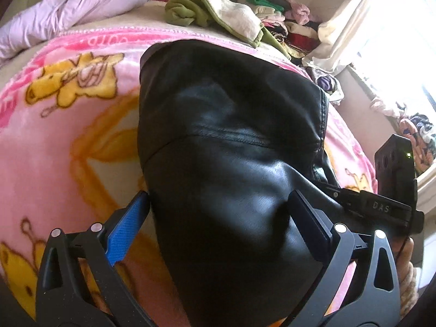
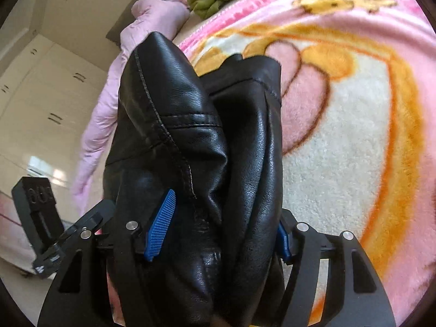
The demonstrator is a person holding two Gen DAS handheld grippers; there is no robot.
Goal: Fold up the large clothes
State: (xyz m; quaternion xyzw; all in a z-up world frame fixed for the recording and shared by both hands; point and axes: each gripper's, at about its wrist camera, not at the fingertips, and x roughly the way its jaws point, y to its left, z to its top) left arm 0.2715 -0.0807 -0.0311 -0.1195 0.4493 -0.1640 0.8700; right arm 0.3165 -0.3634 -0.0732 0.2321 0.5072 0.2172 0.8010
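Observation:
A black leather jacket [image 1: 231, 125] is bunched up and lifted over a pink cartoon blanket [image 1: 68, 150]. In the left wrist view my left gripper [image 1: 218, 212] holds it, with the leather filling the whole gap between the blue pad [image 1: 128, 226] and the dark finger [image 1: 308, 218]. In the right wrist view the jacket [image 2: 190, 136] hangs in thick folds. My right gripper [image 2: 220, 231] is shut on it, one blue pad [image 2: 160, 226] pressed into the leather and the other [image 2: 283, 242] mostly hidden behind a fold. The two grippers are close together.
A lilac padded coat [image 1: 76, 8] lies at the blanket's far edge, beside a green and white garment [image 1: 212, 11]. A pile of mixed clothes [image 1: 286, 24] sits by the curtained window [image 1: 368, 27]. White wardrobe doors [image 2: 41, 95] stand beyond the bed.

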